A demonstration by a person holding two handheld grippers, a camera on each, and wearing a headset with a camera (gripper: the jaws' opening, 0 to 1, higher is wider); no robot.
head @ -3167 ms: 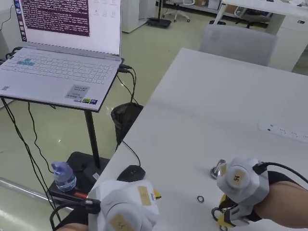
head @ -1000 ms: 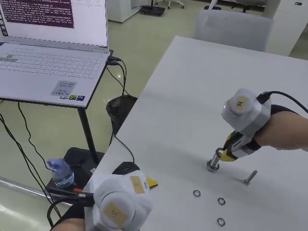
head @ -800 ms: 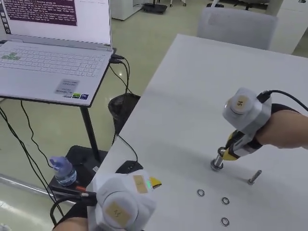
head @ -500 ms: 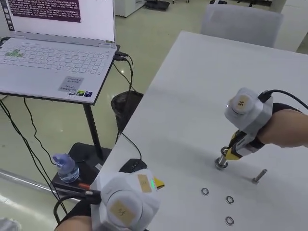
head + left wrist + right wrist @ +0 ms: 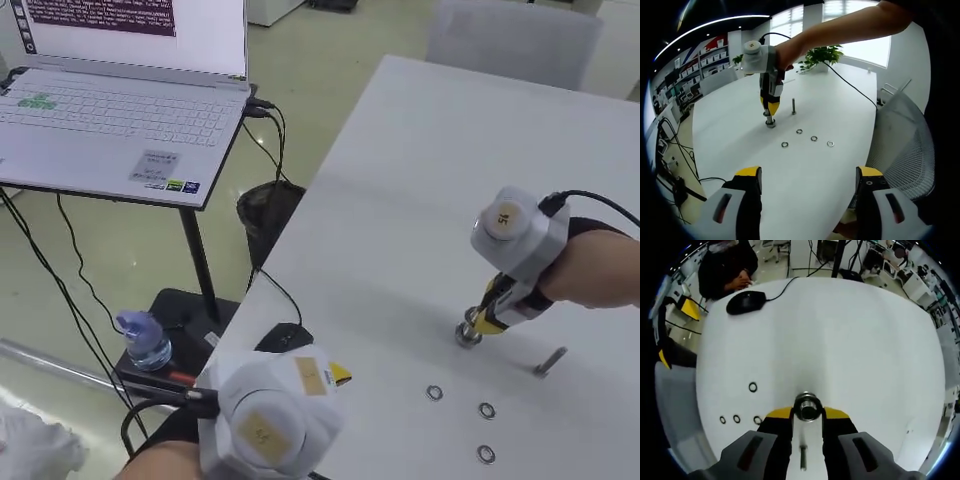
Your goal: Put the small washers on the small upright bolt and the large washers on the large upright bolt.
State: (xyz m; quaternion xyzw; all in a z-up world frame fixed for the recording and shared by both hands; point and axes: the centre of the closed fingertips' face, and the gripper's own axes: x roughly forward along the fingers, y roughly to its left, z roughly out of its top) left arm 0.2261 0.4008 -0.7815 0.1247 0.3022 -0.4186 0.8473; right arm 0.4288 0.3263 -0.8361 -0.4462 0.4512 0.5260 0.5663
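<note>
On the white table (image 5: 420, 180) the large upright bolt (image 5: 467, 333) stands left of the small upright bolt (image 5: 548, 362). My right gripper (image 5: 482, 322) hangs straight above the large bolt, its jaws narrow on a round metal washer (image 5: 806, 407) at the bolt's top. Several loose washers (image 5: 434, 393) lie in front of the bolts, also seen as washers (image 5: 799, 131) and washers (image 5: 753, 387). My left gripper (image 5: 807, 180) is held back near the table's near edge, open and holding nothing. The left gripper view takes in the large bolt (image 5: 770, 122) and the small bolt (image 5: 793, 106).
A black mouse (image 5: 285, 338) lies at the table's near left corner. Left of the table a laptop (image 5: 120, 100) sits on a stand, with cables and a water bottle (image 5: 145, 340) on the floor below. A grey chair (image 5: 510, 35) stands at the far end.
Three seconds ago my right gripper was low on the table by the loose washers; it then rose to the large bolt and has held there for the last second. The left gripper stays put.
</note>
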